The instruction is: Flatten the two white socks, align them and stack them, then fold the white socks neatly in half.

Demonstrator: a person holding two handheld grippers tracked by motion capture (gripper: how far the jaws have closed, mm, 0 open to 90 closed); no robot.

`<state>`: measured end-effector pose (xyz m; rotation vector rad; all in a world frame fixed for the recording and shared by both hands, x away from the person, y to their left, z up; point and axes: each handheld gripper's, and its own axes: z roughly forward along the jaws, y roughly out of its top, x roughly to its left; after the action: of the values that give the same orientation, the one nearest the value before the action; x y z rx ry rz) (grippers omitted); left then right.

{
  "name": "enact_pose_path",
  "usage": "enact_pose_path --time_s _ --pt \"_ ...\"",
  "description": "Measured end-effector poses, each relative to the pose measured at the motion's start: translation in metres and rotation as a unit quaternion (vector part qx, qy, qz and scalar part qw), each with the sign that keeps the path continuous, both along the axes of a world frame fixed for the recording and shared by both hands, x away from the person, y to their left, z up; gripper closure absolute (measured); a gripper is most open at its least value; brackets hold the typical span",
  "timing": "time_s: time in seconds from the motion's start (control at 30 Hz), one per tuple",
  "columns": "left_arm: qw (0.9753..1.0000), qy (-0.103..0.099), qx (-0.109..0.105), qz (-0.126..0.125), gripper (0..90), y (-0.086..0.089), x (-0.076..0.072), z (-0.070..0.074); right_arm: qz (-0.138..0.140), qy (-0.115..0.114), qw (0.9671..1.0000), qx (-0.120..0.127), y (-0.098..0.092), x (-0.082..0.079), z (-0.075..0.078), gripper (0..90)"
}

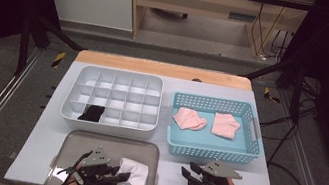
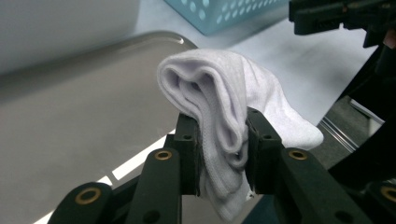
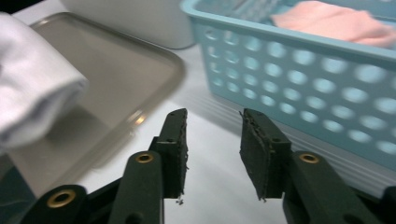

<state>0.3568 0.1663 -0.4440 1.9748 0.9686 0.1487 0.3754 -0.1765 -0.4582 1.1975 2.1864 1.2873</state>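
Observation:
My left gripper (image 1: 114,174) is shut on a folded white sock (image 1: 135,172), held over the right part of a grey metal tray (image 1: 93,144) at the front of the table. In the left gripper view the white sock (image 2: 224,98) bulges up between the two jaws (image 2: 223,154). My right gripper (image 1: 188,173) stands open and empty over the white mat, just in front of the blue basket (image 1: 203,152). Its own view shows the open gripper (image 3: 214,140), the white sock (image 3: 32,93) at far left and the tray (image 3: 121,70).
A white divided organiser (image 1: 109,121) sits behind the tray, with a black sock (image 1: 92,113) in one front compartment. The blue basket holds two pink socks (image 1: 189,119) (image 1: 224,124). The basket wall (image 3: 299,60) is close ahead of the right gripper.

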Motion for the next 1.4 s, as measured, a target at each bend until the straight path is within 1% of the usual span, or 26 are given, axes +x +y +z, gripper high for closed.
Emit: enact_pose_path --time_s 0.07,0.17,0.2,0.27,0.33,0.43,0.5,0.57,0.6,0.63,0.67,0.73,0.8,0.83,0.97,1.1,1.33,1.4 --pt "1.0 -0.004 -0.001 0.002 68.6 0.002 0.002 0.004 -0.012 -0.002 0.9999 -0.005 -0.007 -0.002 -0.001 58.1" --pt "0.9998 -0.017 0.003 0.007 68.6 0.006 0.006 0.009 -0.032 0.0 0.9995 -0.009 -0.016 -0.003 -0.003 55.0" --pt "0.9997 -0.021 0.004 0.008 68.6 0.008 0.007 0.011 -0.039 -0.001 0.9992 -0.013 -0.018 -0.003 -0.003 54.0" --pt "0.9996 -0.024 0.002 0.013 68.5 0.011 0.01 0.013 -0.05 -0.002 0.9986 -0.019 -0.022 -0.004 -0.004 52.0" --pt "0.9995 -0.028 0.003 0.016 68.5 0.014 0.014 0.016 -0.058 -0.001 0.9981 -0.021 -0.025 -0.004 -0.005 49.8" --pt "0.9994 -0.029 -0.001 0.02 68.5 0.017 0.019 0.019 -0.066 -0.004 0.9974 -0.028 -0.027 -0.004 -0.006 46.6" --pt "0.9992 -0.032 -0.001 0.023 68.5 0.018 0.022 0.021 -0.072 -0.01 0.9969 -0.032 -0.029 -0.005 -0.005 44.0" --pt "0.9991 -0.035 -0.004 0.026 68.5 0.021 0.025 0.023 -0.077 -0.013 0.9965 -0.03 -0.032 -0.005 -0.004 42.7" --pt "0.9989 -0.036 -0.006 0.028 68.4 0.022 0.027 0.024 -0.081 -0.011 0.9964 -0.026 -0.033 -0.005 -0.004 42.4" --pt "0.9988 -0.039 -0.005 0.028 68.4 0.024 0.028 0.025 -0.081 -0.011 0.9962 -0.029 -0.035 -0.005 -0.004 42.3" --pt "0.9987 -0.042 -0.003 0.03 68.4 0.025 0.029 0.027 -0.084 -0.007 0.9961 -0.026 -0.036 -0.005 -0.005 42.3" --pt "0.9984 -0.044 -0.006 0.036 68.3 0.029 0.03 0.03 -0.087 -0.004 0.9959 -0.025 -0.038 -0.005 -0.005 42.1" --pt "0.9982 -0.046 -0.005 0.039 68.2 0.032 0.032 0.031 -0.09 -0.006 0.9956 -0.025 -0.04 -0.005 -0.004 41.6" --pt "0.9978 -0.049 -0.004 0.045 68.2 0.035 0.034 0.034 -0.091 -0.006 0.9955 -0.024 -0.04 -0.005 -0.004 41.3" --pt "0.997 -0.054 -0.005 0.055 68.2 0.041 0.038 0.038 -0.096 -0.006 0.995 -0.027 -0.042 -0.005 -0.004 41.0" --pt "0.9962 -0.059 -0.009 0.063 68.1 0.047 0.044 0.045 -0.096 -0.003 0.995 -0.028 -0.043 -0.006 -0.005 41.0" --pt "0.9946 -0.072 -0.007 0.074 68.1 0.054 0.053 0.057 -0.095 -0.005 0.9949 -0.035 -0.042 -0.006 -0.005 41.4" --pt "0.9942 -0.074 -0.006 0.078 68.1 0.056 0.056 0.06 -0.097 -0.003 0.9947 -0.033 -0.042 -0.006 -0.005 41.4"
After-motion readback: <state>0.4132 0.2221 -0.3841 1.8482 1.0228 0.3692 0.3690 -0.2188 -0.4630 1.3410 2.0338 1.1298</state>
